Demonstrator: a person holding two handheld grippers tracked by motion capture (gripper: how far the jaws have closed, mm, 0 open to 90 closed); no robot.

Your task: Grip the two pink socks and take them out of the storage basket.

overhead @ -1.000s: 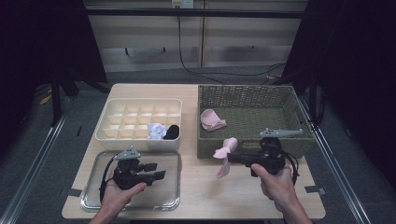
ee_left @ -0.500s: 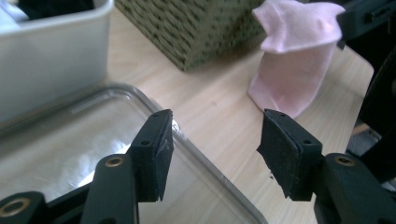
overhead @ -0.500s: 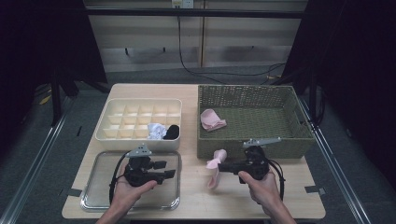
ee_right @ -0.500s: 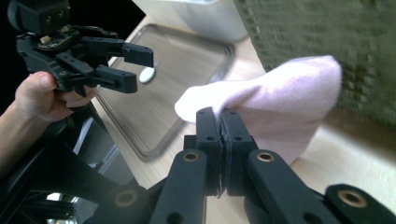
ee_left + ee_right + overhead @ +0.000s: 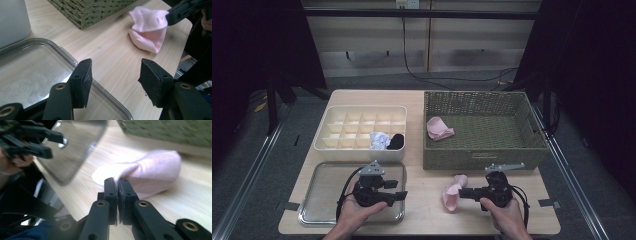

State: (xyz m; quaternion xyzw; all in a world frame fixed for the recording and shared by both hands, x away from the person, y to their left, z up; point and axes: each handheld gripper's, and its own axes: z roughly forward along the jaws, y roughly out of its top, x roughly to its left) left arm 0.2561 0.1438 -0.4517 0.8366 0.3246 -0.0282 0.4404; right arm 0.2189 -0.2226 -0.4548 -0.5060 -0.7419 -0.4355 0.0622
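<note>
Pink sock (image 5: 454,194): lies on the bare wooden table (image 5: 427,220) in front of the wicker basket (image 5: 484,159), between the two grippers, pinched at its near edge.

Table, pale wood, carries everything. Wicker basket at right rear, olive-green, open top; a second pink sock (image 5: 439,128) lies bunched at its left end. White divider box (image 5: 362,131) at left rear, many small compartments; a white rolled item (image 5: 379,140) and a black one (image 5: 396,141) sit side by side in the front row, toward the right. Clear shallow tray (image 5: 319,200) at left front, just before the box.

Right gripper (image 5: 462,193): held level, pointing left across the table. Jaws pressed together on a fold of the pink sock (image 5: 150,173); in the right gripper view the cloth bulges past the pads, resting on the wood.

Left gripper (image 5: 402,195): over the tray's right edge, pointing right toward the sock. Jaws spread, just been opening wider, nothing between the pads. In the left gripper view, tray rim (image 5: 72,58) and bare wood show through the gap, and the sock (image 5: 150,31) sits well beyond the pads.
</note>
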